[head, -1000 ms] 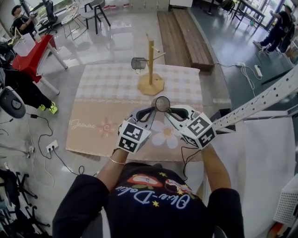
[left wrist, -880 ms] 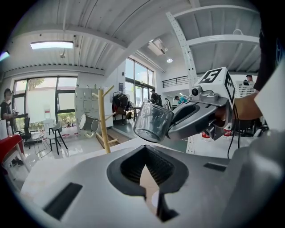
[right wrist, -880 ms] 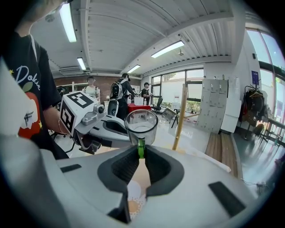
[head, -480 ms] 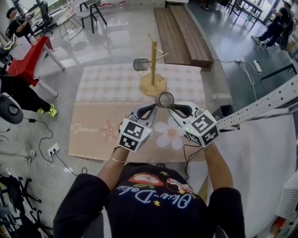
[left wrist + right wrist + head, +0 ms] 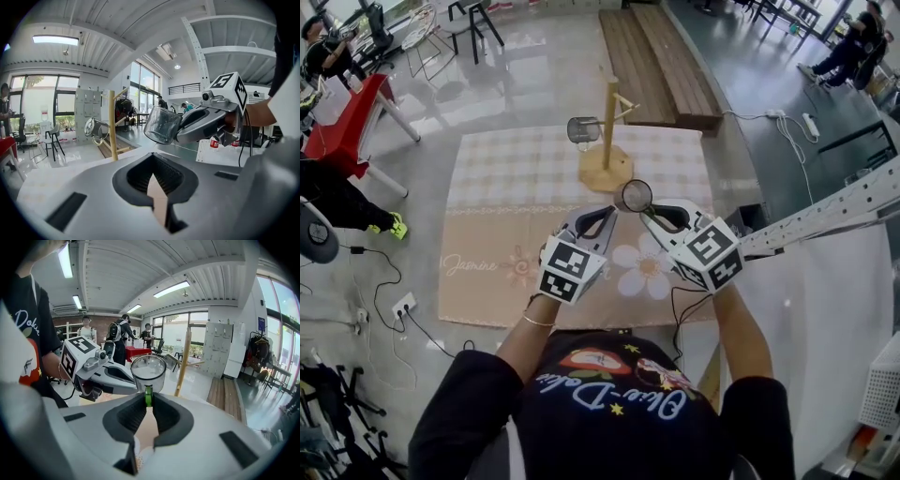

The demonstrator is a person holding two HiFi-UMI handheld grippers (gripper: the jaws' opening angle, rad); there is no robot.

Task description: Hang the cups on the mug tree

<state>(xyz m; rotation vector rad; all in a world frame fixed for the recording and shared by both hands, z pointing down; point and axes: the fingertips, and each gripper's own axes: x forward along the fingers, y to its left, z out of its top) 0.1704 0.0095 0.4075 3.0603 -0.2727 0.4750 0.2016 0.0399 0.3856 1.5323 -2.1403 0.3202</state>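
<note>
A wooden mug tree (image 5: 608,131) stands at the far middle of the table, with one clear cup (image 5: 581,129) hanging on its left peg. My right gripper (image 5: 645,208) is shut on the green handle of a second clear glass cup (image 5: 635,195), held in the air just short of the tree's base. In the right gripper view that cup (image 5: 148,372) sits upright right above the jaws of the right gripper (image 5: 148,397), the tree (image 5: 183,362) behind it. My left gripper (image 5: 602,217) hovers beside it on the left, shut on nothing. The left gripper view shows the held cup (image 5: 162,124) and the tree (image 5: 112,126).
A chequered and beige flowered cloth (image 5: 516,187) covers the table. A wooden bench (image 5: 661,56) lies beyond it, a red table (image 5: 352,108) and chairs stand far left, and a white perforated beam (image 5: 825,216) runs along the right. People stand in the background.
Both grippers have drifted a little forward toward the mug tree, the right one carrying the cup. The jaws look the same.
</note>
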